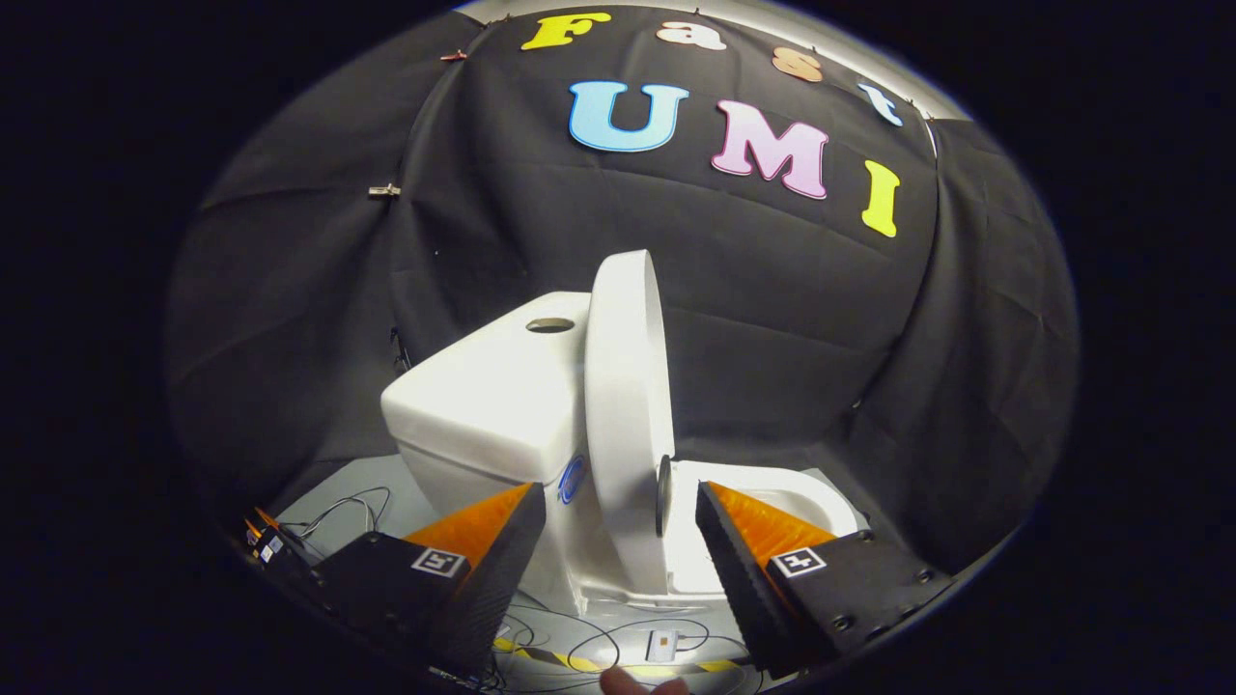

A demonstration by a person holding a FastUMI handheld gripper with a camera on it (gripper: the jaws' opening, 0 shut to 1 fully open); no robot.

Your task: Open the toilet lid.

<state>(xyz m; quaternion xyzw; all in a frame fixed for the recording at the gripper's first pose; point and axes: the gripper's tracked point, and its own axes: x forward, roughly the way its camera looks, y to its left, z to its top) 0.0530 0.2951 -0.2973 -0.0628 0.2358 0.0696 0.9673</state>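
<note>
While the claw (620, 516) hangs wide open w/ nothing held, its two fingers (483, 569) sit either side of the raised toilet lid (626, 405), not touching it. Lid stands upright, seen nearly edge-on, leaning back at the white tank (483, 405), which has a round flush button (550, 325) on top. Lid's lower edge is between the fingertips and a bit beyond them. Bowl and seat (763, 487) open to the right of the lid, partly hidden behind the right finger. Small round blue sticker (572, 480) on the tank side, just left of the lid base. Toilet sits on a pale floor (386, 487); thin cables (338, 512) trail over it to the left of the tank and more loop below the toilet base, near a small white box (664, 643) and a strip of yellow-black tape (570, 662). Part of a hand (642, 684) shows at the very bottom, under the fingers. Black cloth wall (772, 290) behind everything, pinned w/ a clip (383, 191) at upper left.
</note>
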